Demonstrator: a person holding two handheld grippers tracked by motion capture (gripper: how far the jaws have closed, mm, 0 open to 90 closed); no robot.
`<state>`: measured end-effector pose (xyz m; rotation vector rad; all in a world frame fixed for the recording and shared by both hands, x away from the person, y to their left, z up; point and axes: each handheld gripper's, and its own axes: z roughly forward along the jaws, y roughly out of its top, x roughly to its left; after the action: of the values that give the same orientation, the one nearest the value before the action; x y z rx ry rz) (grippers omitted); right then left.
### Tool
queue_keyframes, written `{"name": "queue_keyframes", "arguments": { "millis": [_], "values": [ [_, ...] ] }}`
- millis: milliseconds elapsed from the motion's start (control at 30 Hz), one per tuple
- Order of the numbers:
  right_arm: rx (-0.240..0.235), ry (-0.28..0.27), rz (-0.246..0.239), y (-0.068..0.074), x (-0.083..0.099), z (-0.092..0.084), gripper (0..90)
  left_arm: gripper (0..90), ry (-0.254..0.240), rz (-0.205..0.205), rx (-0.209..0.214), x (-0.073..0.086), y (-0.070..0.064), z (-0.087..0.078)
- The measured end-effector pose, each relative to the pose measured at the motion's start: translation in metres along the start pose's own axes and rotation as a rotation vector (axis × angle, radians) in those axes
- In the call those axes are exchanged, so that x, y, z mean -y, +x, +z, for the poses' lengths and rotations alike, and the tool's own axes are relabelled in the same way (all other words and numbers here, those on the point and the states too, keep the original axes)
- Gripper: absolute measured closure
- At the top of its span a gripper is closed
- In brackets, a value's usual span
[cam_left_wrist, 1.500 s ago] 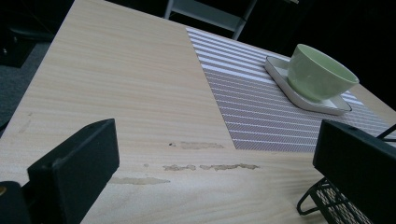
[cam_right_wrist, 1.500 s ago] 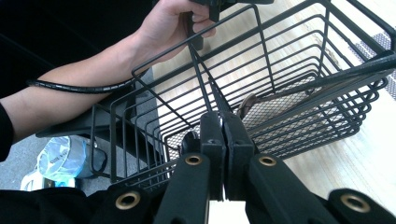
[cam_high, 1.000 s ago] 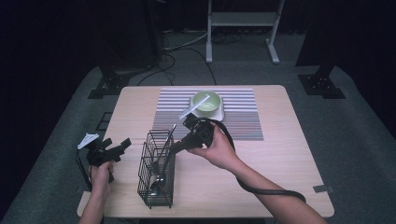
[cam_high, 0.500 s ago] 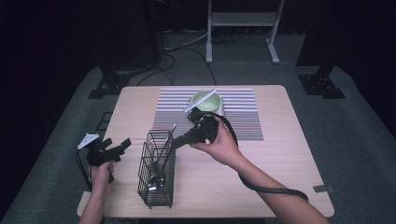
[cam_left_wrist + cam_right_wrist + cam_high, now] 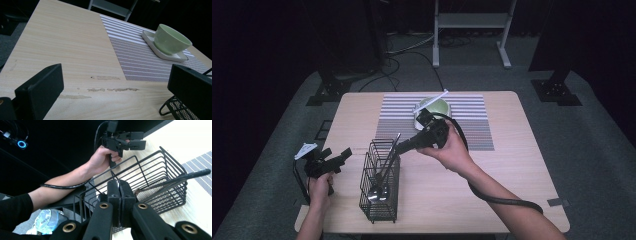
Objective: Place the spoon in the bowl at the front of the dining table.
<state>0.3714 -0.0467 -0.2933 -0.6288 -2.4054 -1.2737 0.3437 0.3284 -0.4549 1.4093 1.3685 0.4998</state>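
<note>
Over the wire basket, the right claw is pressed closed, while the left claw gapes empty.

bright lit table amid dark surroundings, soft focus.

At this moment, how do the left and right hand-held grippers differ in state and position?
The left hand-held gripper has its jaws wide apart with nothing between them, while the right hand-held gripper has its jaws pressed together. The left one sits near the table's left edge, away from the wire basket; the right one is at the basket's top rim. Both are black, each held in one hand.
</note>
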Motion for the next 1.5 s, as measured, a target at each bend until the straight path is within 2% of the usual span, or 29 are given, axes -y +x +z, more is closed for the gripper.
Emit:
{"name": "queue_keyframes", "arguments": {
  "millis": [433,700,1500],
  "values": [
    [-0.039,-0.035,0.035,0.001,-0.008,-0.012,88.9,0.0,-0.001,-0.015,0.004,0.001,0.0,0.001],
    [-0.06,-0.069,0.062,-0.003,-0.007,-0.025,88.9,0.0,0.003,-0.007,0.003,0.001,-0.001,0.0],
    [-0.071,-0.098,0.098,-0.003,0.004,-0.047,88.9,0.0,0.003,-0.008,-0.004,0.002,0.0,0.0]
  ]
}}
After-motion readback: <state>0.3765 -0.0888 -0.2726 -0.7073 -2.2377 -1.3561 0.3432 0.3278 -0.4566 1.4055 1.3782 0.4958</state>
